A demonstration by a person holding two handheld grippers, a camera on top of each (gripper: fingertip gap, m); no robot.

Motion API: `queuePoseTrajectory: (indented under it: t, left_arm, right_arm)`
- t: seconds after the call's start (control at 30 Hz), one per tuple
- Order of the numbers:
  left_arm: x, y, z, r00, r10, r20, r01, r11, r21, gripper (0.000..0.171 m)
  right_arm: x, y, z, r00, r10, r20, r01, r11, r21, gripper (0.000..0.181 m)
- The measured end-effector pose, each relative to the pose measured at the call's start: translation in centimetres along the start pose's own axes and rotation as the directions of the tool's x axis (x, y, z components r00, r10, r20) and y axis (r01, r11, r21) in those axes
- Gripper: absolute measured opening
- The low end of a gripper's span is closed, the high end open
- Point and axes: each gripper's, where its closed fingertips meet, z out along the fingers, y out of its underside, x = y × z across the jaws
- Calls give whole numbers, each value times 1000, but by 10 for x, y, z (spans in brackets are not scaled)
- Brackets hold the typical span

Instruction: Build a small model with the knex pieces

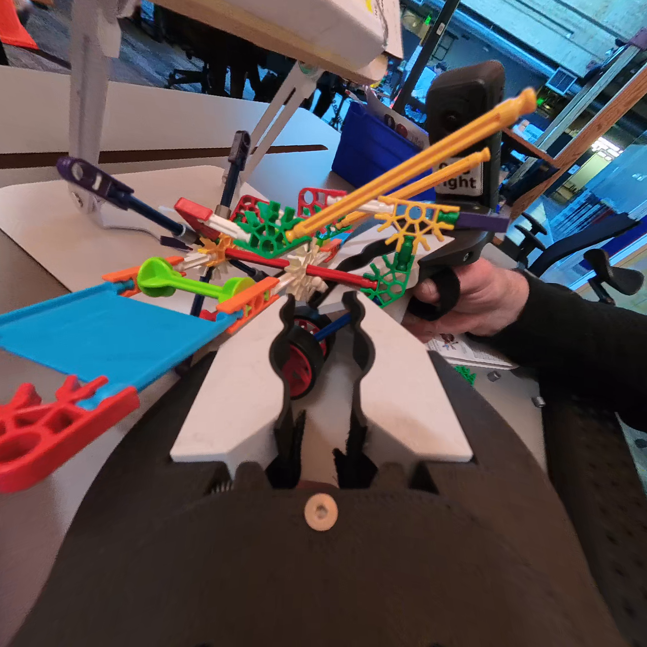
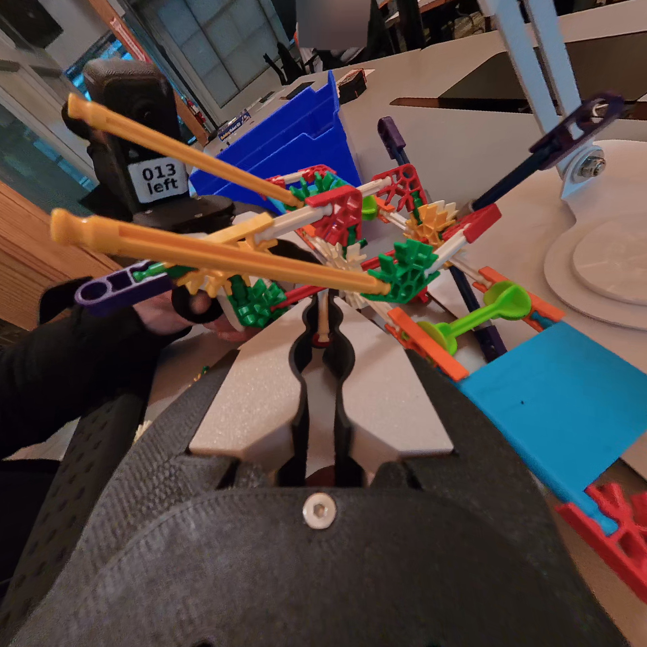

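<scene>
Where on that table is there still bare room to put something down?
Bare tabletop lies beyond the toy model, between the blue bin and the white stand. Around the model, both grippers, left and right, crowd in.

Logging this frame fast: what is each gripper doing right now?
Left gripper: shut on the black wheel of the toy model.
Right gripper: shut on a white rod of the model.

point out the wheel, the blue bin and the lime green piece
wheel [image 1: 301, 353]: left wrist view, on its black tyre
blue bin [image 2: 297, 140]: right wrist view, on its side wall
lime green piece [image 2: 476, 317]: right wrist view, on its shaft
</scene>
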Motion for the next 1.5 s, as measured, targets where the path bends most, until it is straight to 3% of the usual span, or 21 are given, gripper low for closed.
queuePoseTrajectory:
  t: [0.33,0.43,1.5]
  left_arm:
    - [1,2,-1,996,-82,-44,81,997,-10,22]
    - [1,0,-1,993,-105,-56,106,994,7,3]
    - [9,-1,-3,994,-86,-74,87,996,11,0]
  right_arm:
    - [-4,9,3,990,-138,-27,136,988,-73,1]
    - [-5,10,4,985,-172,-29,169,982,-85,1]
    - [-3,7,4,964,-250,-90,243,967,-76,1]
